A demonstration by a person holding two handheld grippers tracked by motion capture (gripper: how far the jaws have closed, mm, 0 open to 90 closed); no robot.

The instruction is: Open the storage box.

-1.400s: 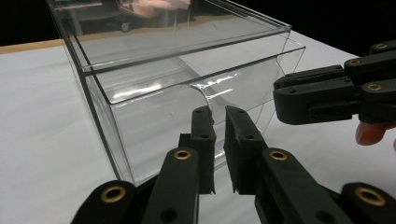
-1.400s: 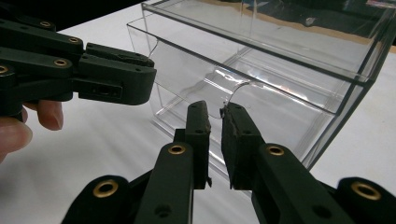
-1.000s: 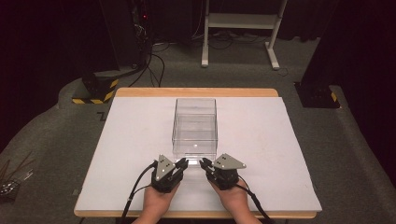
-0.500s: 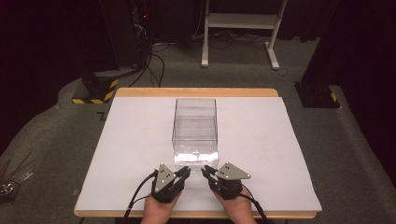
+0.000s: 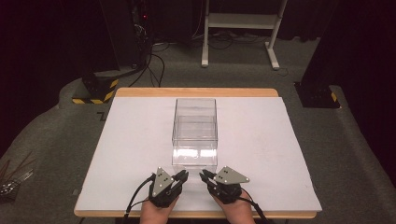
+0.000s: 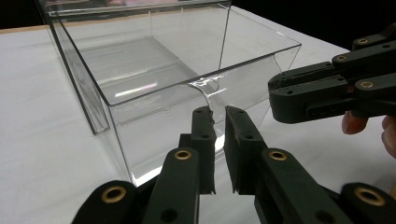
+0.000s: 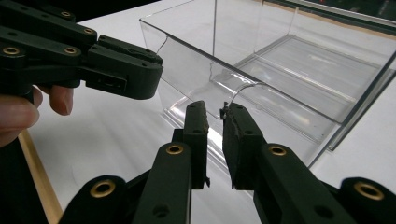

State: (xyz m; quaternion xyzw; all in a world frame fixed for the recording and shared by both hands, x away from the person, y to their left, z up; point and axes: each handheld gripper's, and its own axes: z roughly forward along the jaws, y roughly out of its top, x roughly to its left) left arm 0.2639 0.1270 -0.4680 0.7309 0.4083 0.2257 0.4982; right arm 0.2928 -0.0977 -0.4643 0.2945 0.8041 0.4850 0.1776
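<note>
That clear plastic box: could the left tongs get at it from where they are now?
Probably yes. The left tongs point at the near wall of the clear plastic box, nothing lies between them, and the right tongs sit off to the side. Their jaws stand nearly together, so they would need opening first.

Clear plastic box [image 5: 194,133] stands mid-table, only obstacle on white table top [image 5: 261,140]. Left and right of box: wide bare surface, free passage out to both table edges. Behind box: narrow bare strip up to wooden far edge. Box top open, inside bare, entry from above free. Near side of box: left gripper [image 5: 181,178] and right gripper [image 5: 205,176] just short of near wall, tips close together, little gap between them. Tall upright walls block level approach into box.
</note>
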